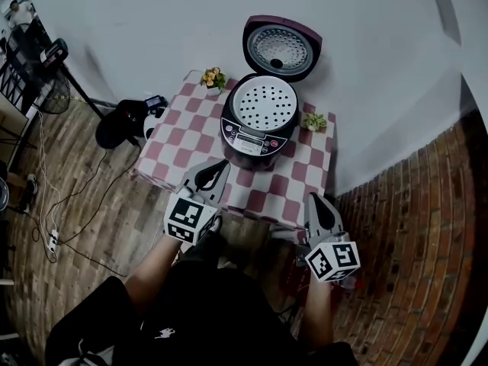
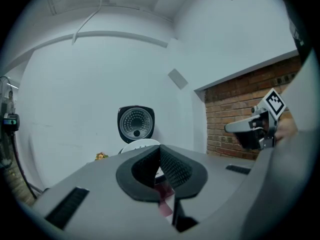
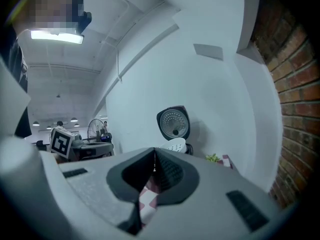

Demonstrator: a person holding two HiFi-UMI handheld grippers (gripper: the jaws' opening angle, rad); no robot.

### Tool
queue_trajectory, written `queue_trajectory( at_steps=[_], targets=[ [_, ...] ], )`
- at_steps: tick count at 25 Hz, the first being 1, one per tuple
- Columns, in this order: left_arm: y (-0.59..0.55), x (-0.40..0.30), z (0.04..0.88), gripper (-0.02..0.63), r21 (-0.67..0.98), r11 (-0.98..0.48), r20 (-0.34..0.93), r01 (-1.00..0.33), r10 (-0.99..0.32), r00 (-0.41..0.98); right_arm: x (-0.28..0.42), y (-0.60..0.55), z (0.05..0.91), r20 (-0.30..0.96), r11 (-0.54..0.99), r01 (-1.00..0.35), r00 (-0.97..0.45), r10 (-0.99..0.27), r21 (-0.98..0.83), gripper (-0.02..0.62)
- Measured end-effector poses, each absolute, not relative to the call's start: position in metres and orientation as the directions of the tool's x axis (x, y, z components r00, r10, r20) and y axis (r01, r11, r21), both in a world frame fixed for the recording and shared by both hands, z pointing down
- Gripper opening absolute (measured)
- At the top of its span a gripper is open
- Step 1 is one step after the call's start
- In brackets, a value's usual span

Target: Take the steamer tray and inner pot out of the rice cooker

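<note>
**Two lifts to go, neither begun**

On the left, the left gripper (image 1: 214, 171) hangs over the near edge of the checked table (image 1: 177, 137). Its jaws are clenched on nothing. Past its closed tips its own view shows only the cloth and the cooker beyond.

In the middle of the table stands the rice cooker (image 1: 255, 134), well apart from both tools. Its lid (image 1: 282, 47) is thrown up and back toward the far wall. The white perforated steamer tray (image 1: 264, 104) sits in the cooker's mouth. The inner pot must lie under the tray, so I cannot see it. A small pot of flowers (image 1: 213, 78) stands at the far left corner, and a green plant (image 1: 314, 120) sits just right of the cooker.

On the right, the right gripper (image 1: 318, 201) is nearer the person, just off the table's near right corner. Its jaws are likewise pressed together and empty.

By my reckoning this is the approach before the first lift. The tray has to come out before the pot can. The next move calls for a reach forward over the cloth, jaws parted on the way. The gripper should then pinch the tray's rim and lift it straight up, clear of the raised lid.
</note>
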State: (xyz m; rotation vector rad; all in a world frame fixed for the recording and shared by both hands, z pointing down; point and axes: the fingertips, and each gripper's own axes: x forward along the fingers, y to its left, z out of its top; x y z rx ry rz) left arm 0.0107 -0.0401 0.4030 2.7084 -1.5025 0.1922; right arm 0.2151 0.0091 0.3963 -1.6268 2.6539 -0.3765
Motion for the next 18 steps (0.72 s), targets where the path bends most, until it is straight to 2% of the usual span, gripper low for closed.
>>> queue_trajectory(
  at_steps=[8, 18],
  targets=[
    [-0.107, 0.004, 0.410, 0.004, -0.011, -0.560, 0.136, -0.828, -0.821, 0.554, 0.209, -0.047, 0.404, 0.146, 0.387, -0.899, -0.418, -0.896, -0.203, 0.003],
    [-0.196, -0.016, 0.430, 0.003, 0.021, -0.571, 0.213, -0.820, -0.799, 0.562, 0.200, -0.124, 0.418, 0.223, 0.319, -0.920, -0.368, -0.903, -0.228, 0.003]
  ],
)
